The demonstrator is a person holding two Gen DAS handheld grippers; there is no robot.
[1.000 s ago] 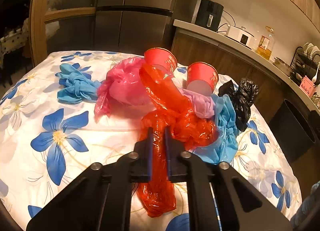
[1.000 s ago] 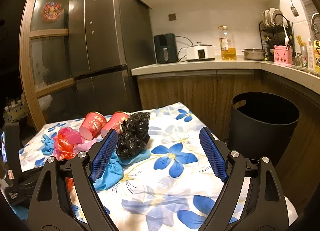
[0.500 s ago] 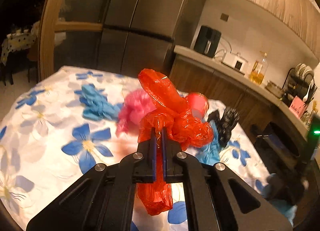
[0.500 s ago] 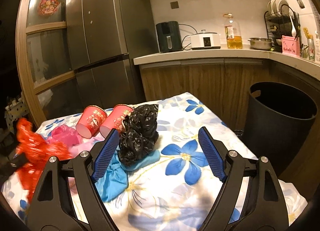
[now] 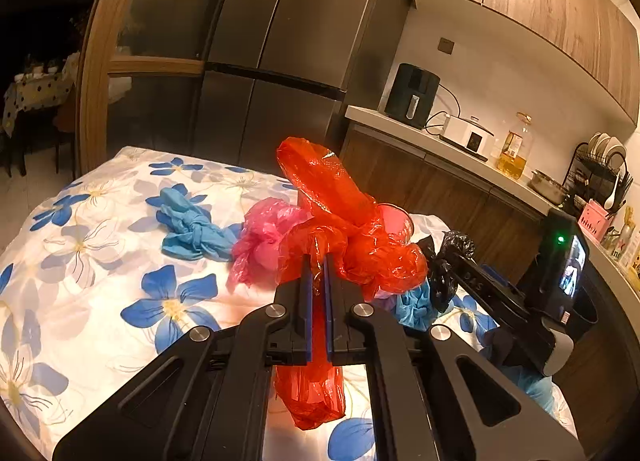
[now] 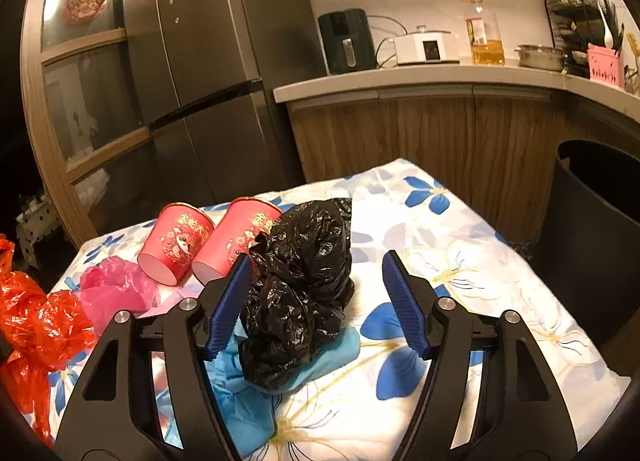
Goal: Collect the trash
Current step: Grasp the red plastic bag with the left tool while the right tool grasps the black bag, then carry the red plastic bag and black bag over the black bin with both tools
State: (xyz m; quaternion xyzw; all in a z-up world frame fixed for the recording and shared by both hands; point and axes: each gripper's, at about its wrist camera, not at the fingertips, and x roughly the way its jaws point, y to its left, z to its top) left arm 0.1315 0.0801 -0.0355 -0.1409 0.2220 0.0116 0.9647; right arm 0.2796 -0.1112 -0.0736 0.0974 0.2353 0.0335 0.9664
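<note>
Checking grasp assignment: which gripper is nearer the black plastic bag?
Right. The right gripper straddles the black plastic bag, jaws just closing, not yet pressing. The left gripper is off to the side, shut on the red bag.

We take the fridge point(image 6: 208, 61) as our landmark. Left of it we see a wooden door point(image 6: 80, 101) with glass panes and a red ornament point(image 6: 86, 1) on the top pane. Right of the fridge runs a counter point(image 6: 420, 79) over wood-fronted cabinets point(image 6: 420, 133). On the counter, nearest the fridge, stands a dark air fryer point(image 6: 347, 41), then a white cooker point(image 6: 426, 46), an oil bottle point(image 6: 482, 31), a steel pot point(image 6: 540, 57), a pink holder point(image 6: 605, 65) and a dish rack point(image 6: 580, 1) with plates. Above the counter hang wooden cupboards point(image 5: 520, 9). Far left of the fridge, in the dark, we make out a dotted cloth point(image 5: 36, 95) on another table.
</note>
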